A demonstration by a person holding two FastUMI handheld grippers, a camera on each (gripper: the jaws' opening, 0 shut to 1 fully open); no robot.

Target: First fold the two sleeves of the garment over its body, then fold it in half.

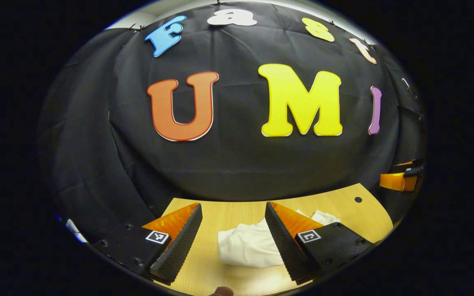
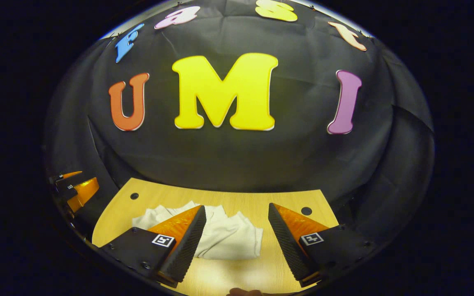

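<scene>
While both claws hung open and empty above the worktop, I saw the white garment bunched compactly ahead: between left claw fingers, nearer right claw's left finger.

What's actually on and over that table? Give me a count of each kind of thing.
White garment, lying bunched on the table: 1
Wooden table: 1
Claws, both open over the table, left claw and right claw: 2
Total: 4
</scene>
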